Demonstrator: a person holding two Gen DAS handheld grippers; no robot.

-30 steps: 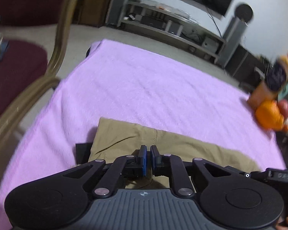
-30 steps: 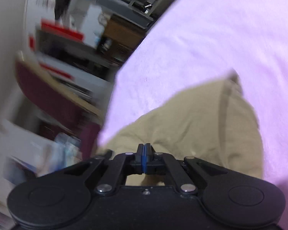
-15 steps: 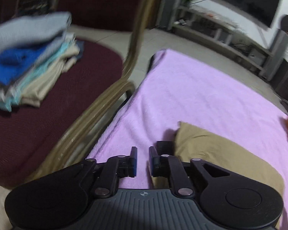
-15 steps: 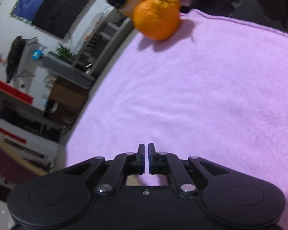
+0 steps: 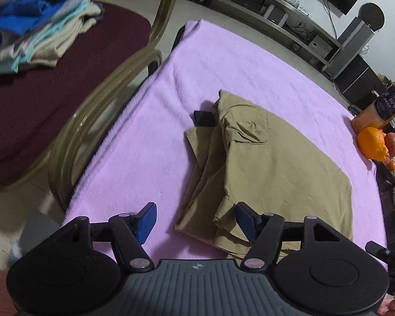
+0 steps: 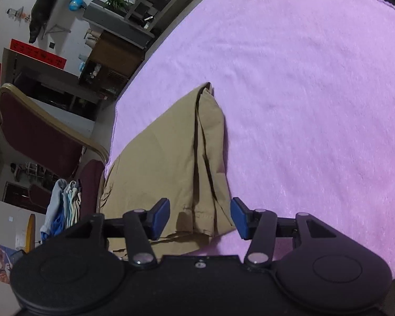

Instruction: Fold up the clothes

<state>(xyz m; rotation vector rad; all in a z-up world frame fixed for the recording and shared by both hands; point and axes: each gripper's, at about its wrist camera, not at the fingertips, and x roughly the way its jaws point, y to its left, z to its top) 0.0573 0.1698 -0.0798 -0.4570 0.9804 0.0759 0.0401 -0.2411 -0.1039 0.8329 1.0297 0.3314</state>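
Observation:
A folded khaki garment (image 5: 271, 168) lies on a pink towel-covered table (image 5: 223, 73). My left gripper (image 5: 196, 222) is open just above the garment's near left corner, holding nothing. In the right wrist view the same khaki garment (image 6: 171, 158) lies folded with a layered edge running away from me. My right gripper (image 6: 200, 217) is open over its near corner, one finger on each side of the fold, empty. A small black tag or object (image 5: 204, 118) pokes out at the garment's far left edge.
A maroon chair (image 5: 52, 84) with a gold frame stands left of the table, holding a stack of folded clothes (image 5: 36, 18). An orange (image 5: 372, 143) and other fruit sit at the table's right edge. A TV stand and speaker are beyond.
Both grippers were shut a second ago and have opened wide. The khaki garment now lies released and folded on the towel. Both cameras have swung back over its near edge.

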